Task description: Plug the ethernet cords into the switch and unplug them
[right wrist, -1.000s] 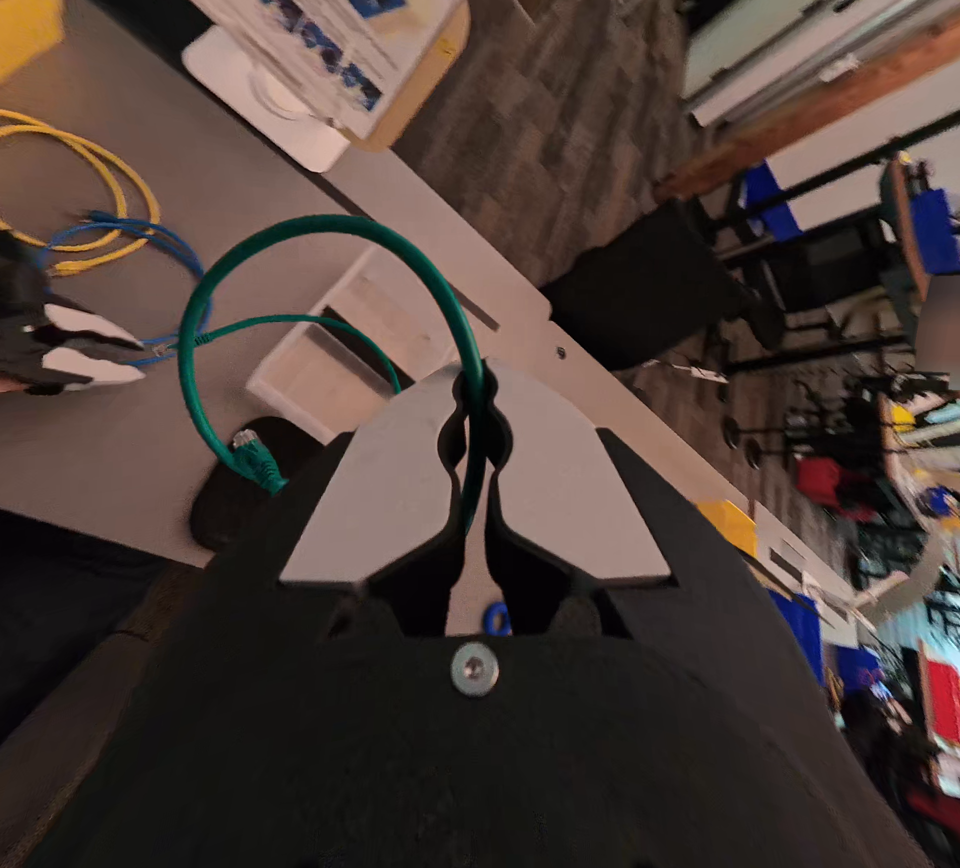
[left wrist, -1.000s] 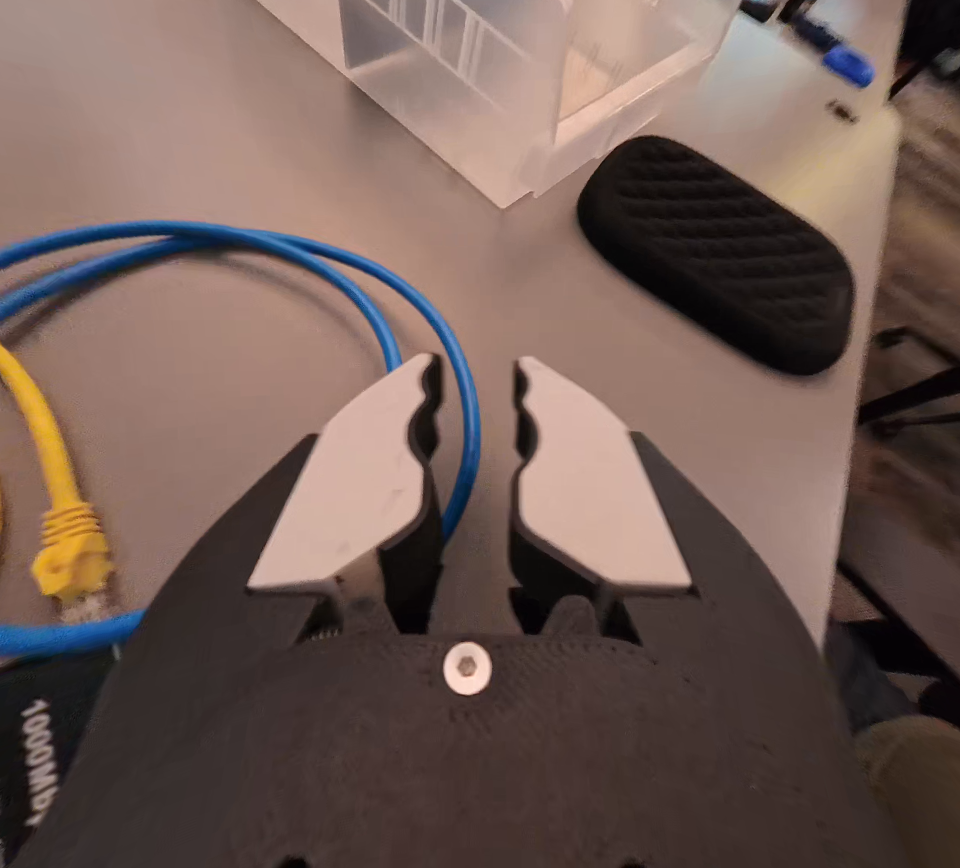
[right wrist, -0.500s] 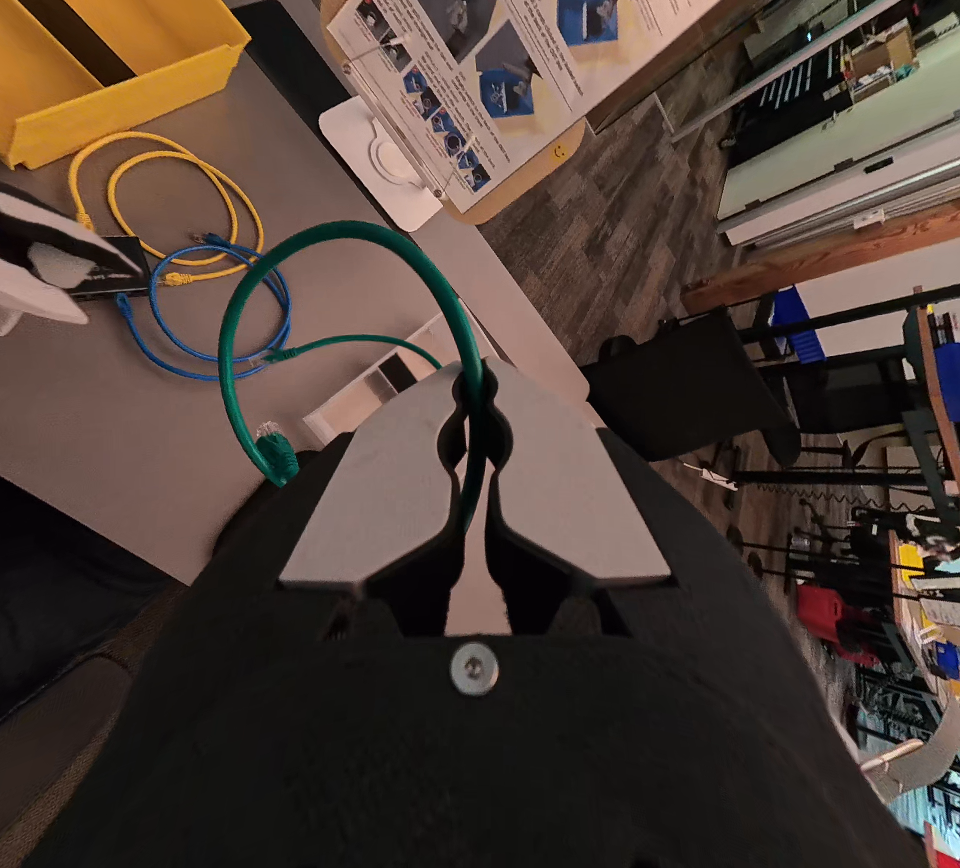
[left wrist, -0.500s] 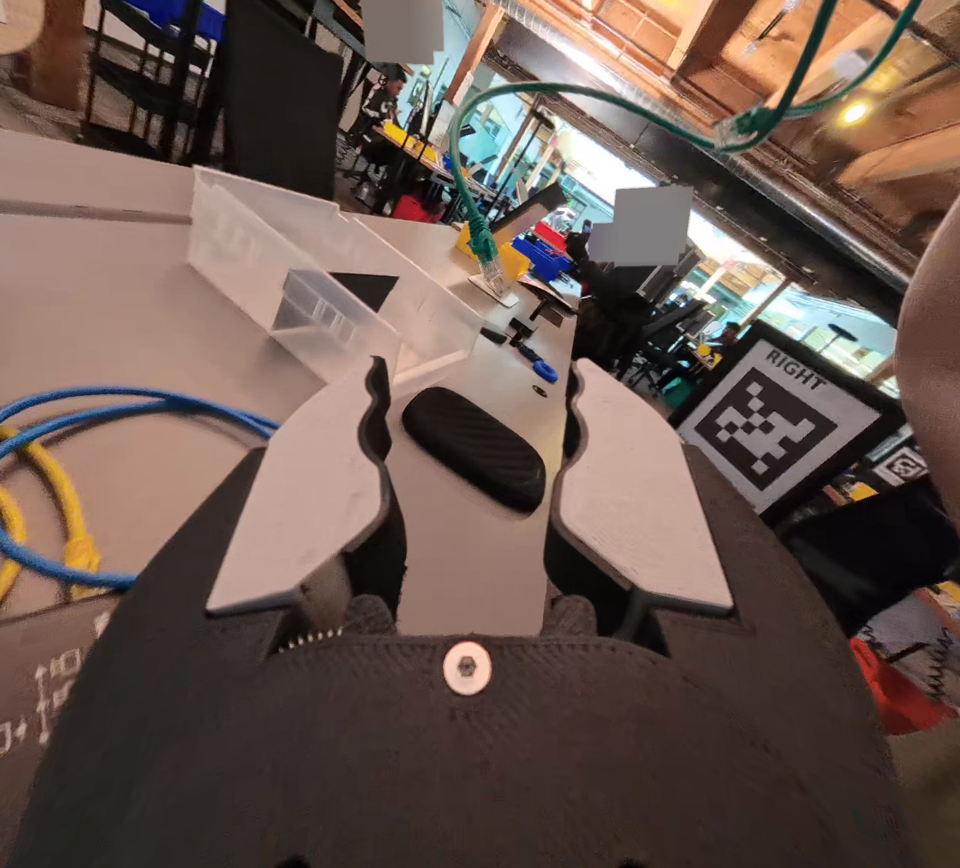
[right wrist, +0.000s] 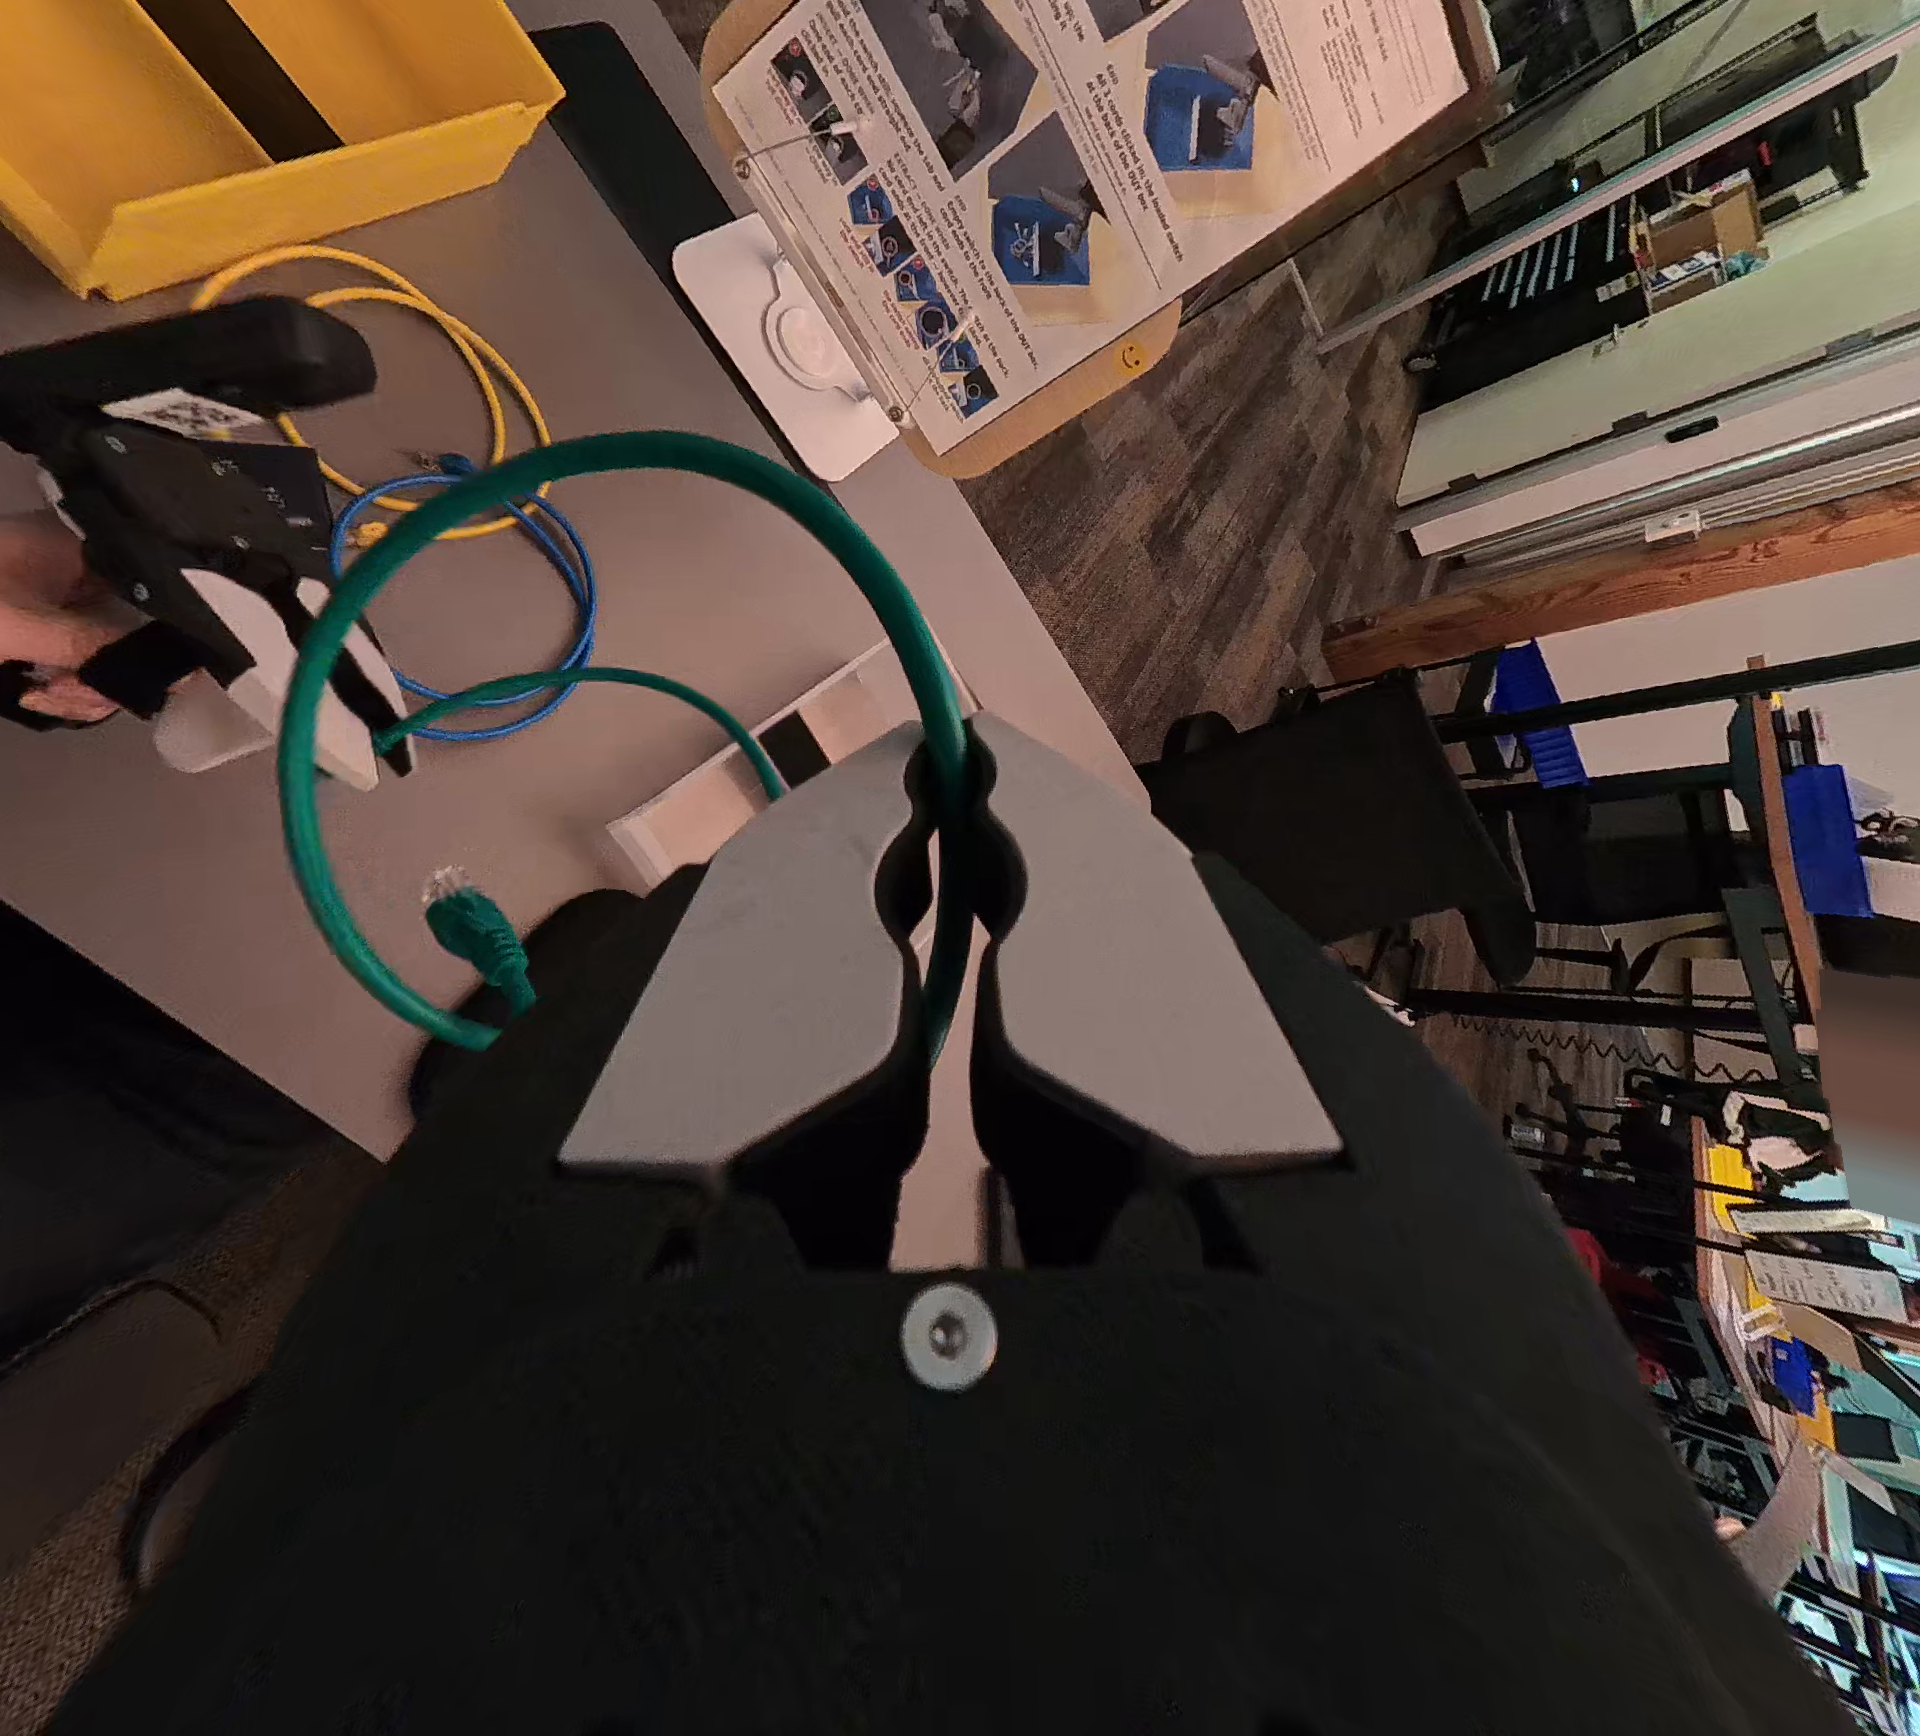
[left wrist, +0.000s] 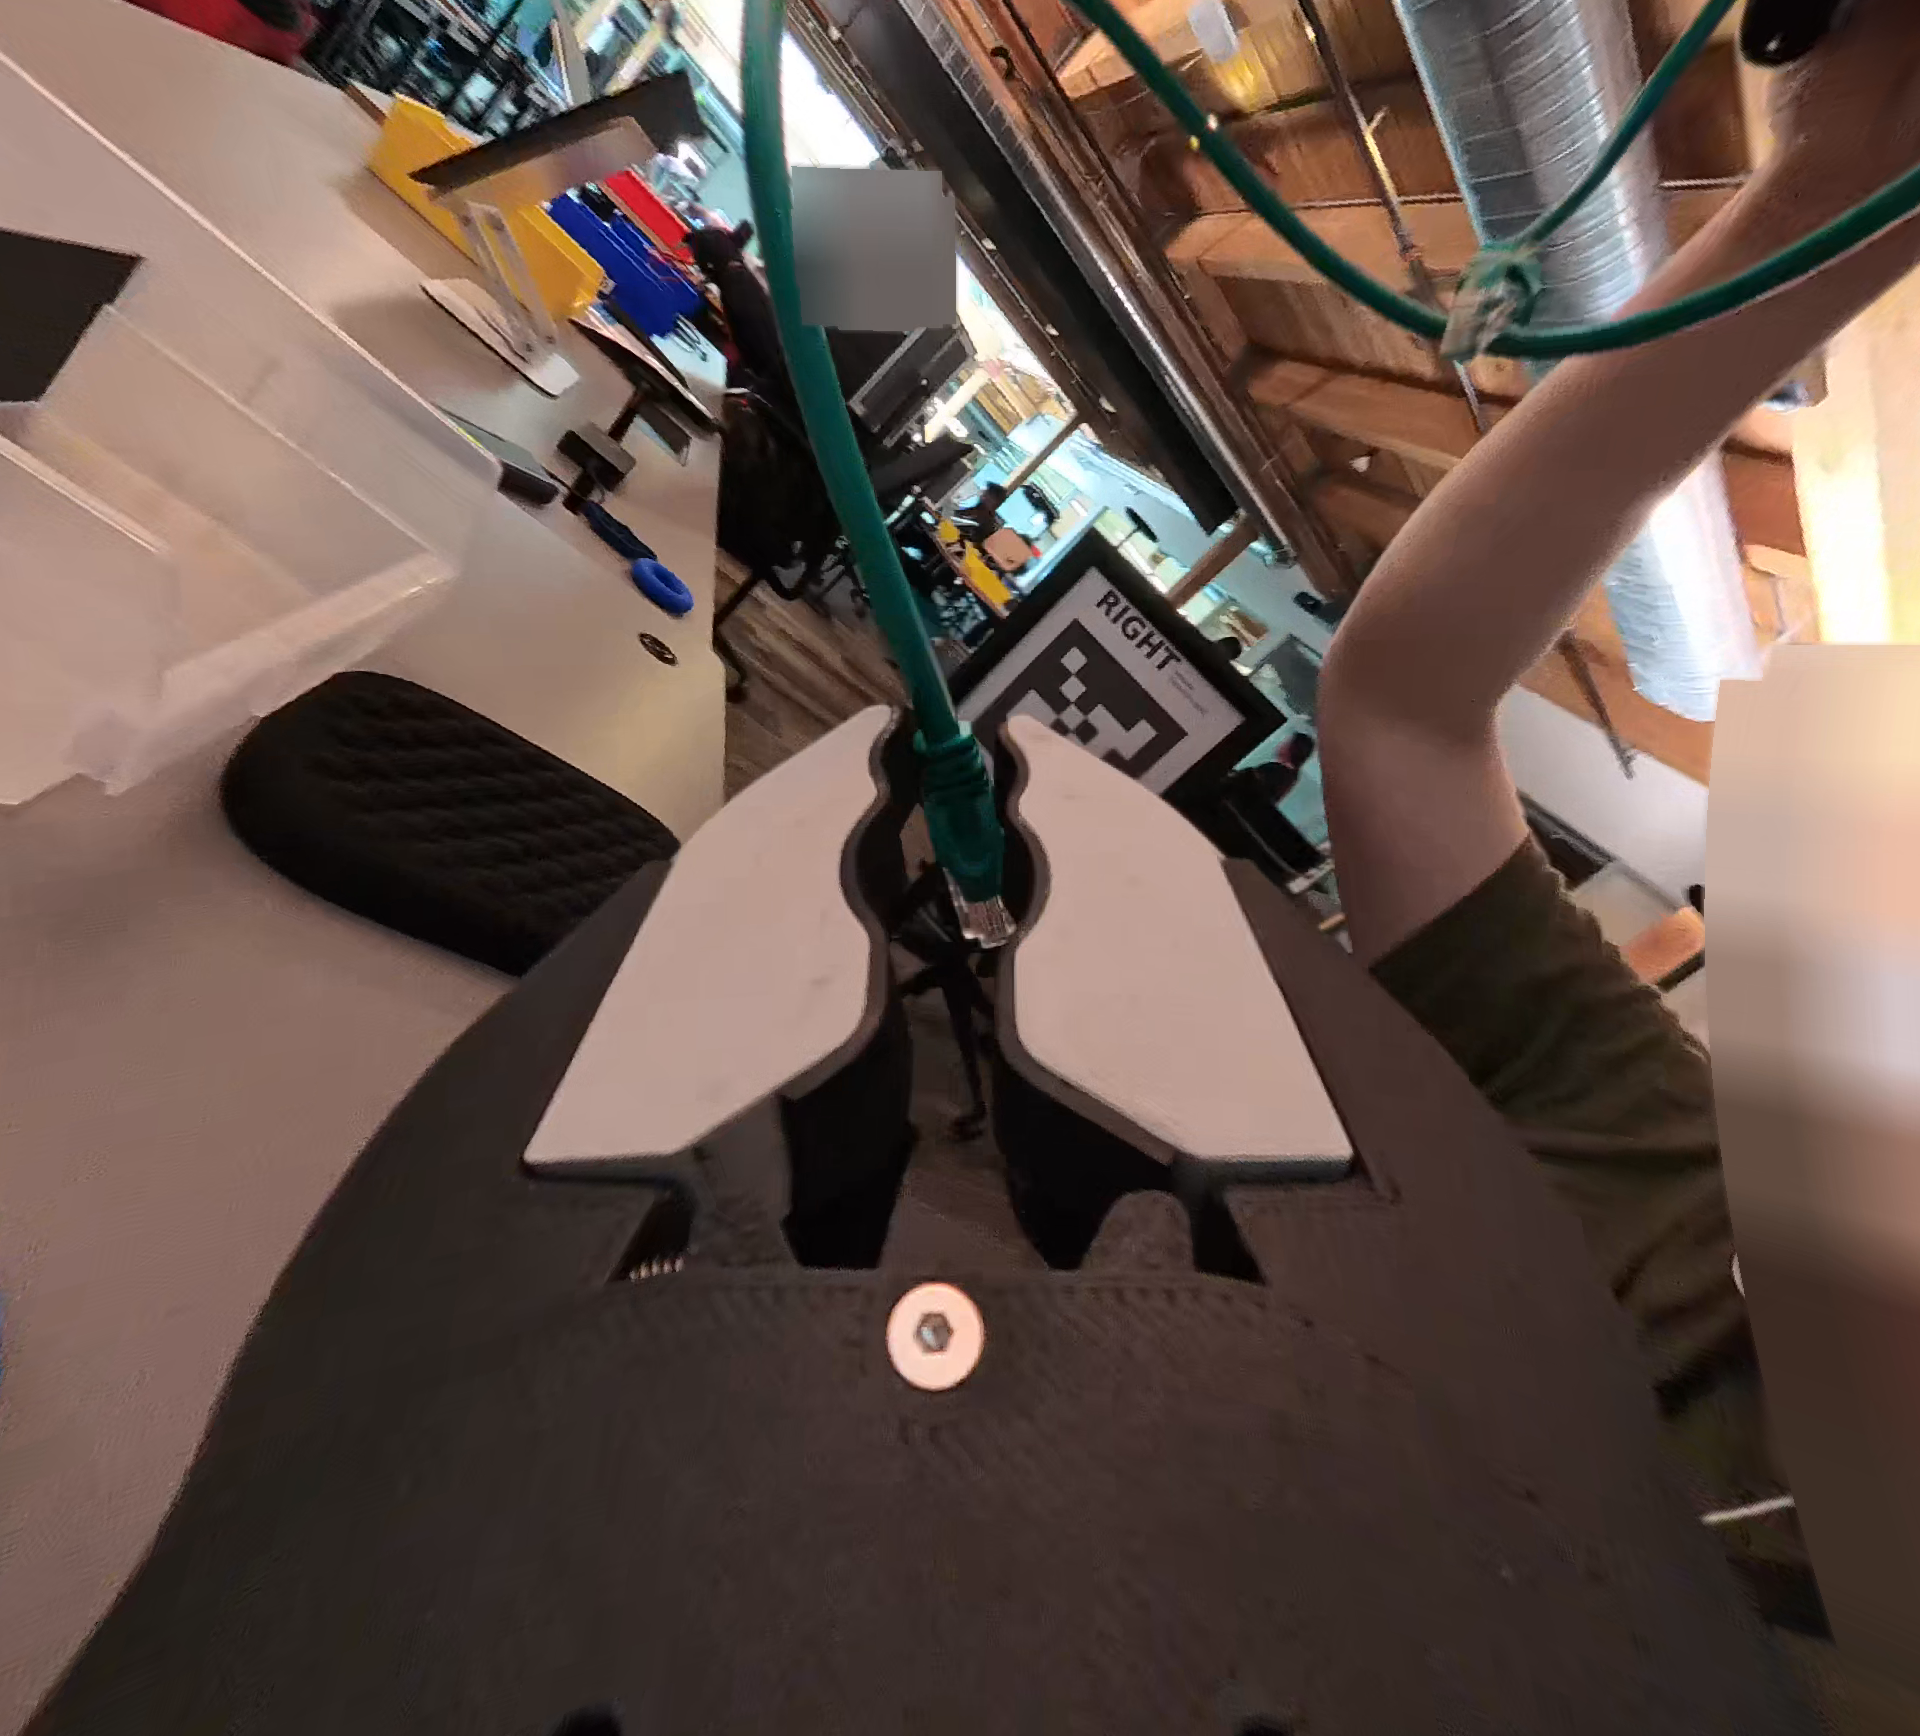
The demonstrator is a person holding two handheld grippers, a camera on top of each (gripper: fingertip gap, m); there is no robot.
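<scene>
A green ethernet cord (right wrist: pixel 312 751) hangs in the air in a loop between my two grippers. My left gripper (left wrist: pixel 948 730) is raised off the table, its fingers closed around one green plug (left wrist: pixel 966 824), whose clear tip points back at the camera. It also shows in the right wrist view (right wrist: pixel 364 741), at the cord's end. My right gripper (right wrist: pixel 945 736) is shut on the cord partway along. The other green plug (right wrist: pixel 468 928) dangles free and also shows in the left wrist view (left wrist: pixel 1491 304). I cannot make out the switch behind the left gripper.
On the grey table (right wrist: pixel 675 564) lie a blue cord (right wrist: pixel 566 606) and a yellow cord (right wrist: pixel 488 377). A yellow bin (right wrist: pixel 260 76) and an instruction sheet on a stand (right wrist: pixel 1039 128) are behind them. A clear plastic bin (left wrist: pixel 208 491) and a black pad (left wrist: pixel 436 813) sit near the table's edge. A person's forearm (left wrist: pixel 1455 647) is at right. Across from one pair of fingers to the other is roughly 30 centimetres.
My left gripper left the blue cord on the table, rose and opened wide, then closed around the hanging green plug. My right gripper kept hold of the green cord and swung it over.
</scene>
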